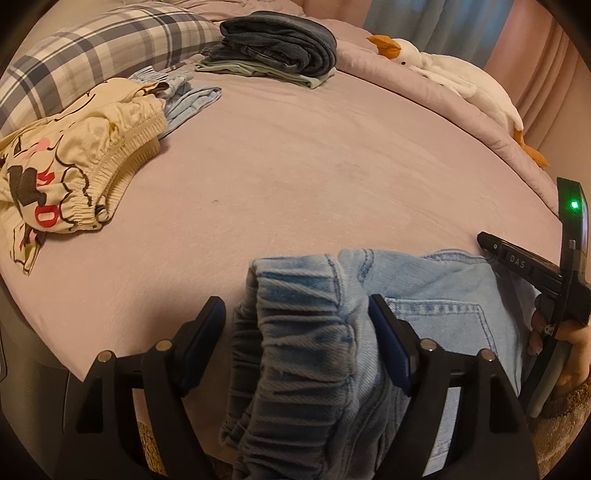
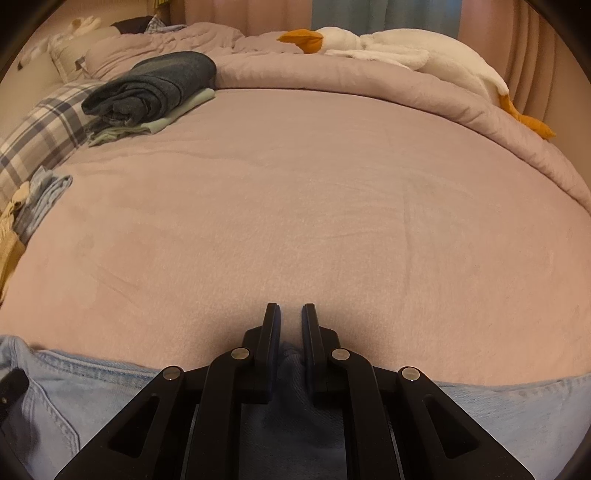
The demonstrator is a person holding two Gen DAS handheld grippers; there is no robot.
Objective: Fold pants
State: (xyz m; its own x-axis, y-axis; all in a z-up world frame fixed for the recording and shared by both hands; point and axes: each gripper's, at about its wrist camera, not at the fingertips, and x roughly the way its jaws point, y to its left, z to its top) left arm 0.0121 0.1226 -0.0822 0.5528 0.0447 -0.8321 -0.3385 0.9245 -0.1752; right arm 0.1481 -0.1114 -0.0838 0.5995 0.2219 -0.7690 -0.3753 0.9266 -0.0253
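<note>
Light-blue jeans (image 1: 436,295) are being spread along the near bed edge (image 2: 295,229), long axis crosswise to both tongs. The elastic waistband (image 1: 295,332) is being straddled, unpinched, by the open left gripper (image 1: 297,328); a denim fold is being pinched by the closed right gripper (image 2: 290,321).

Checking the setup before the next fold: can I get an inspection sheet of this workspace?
Surface: pink bedsheet, mostly bare in the middle.
Job's things: light blue jeans at the near edge, elastic waistband bunched.
Clutter: folded dark pants stack, cream printed garment, plaid pillow, goose plush.
Grippers: left hand-held gripper open, waistband between its fingers; right hand-held gripper shut on jeans.
Cables: nothing seen.
Surroundings: pink and blue curtains behind the bed.
</note>
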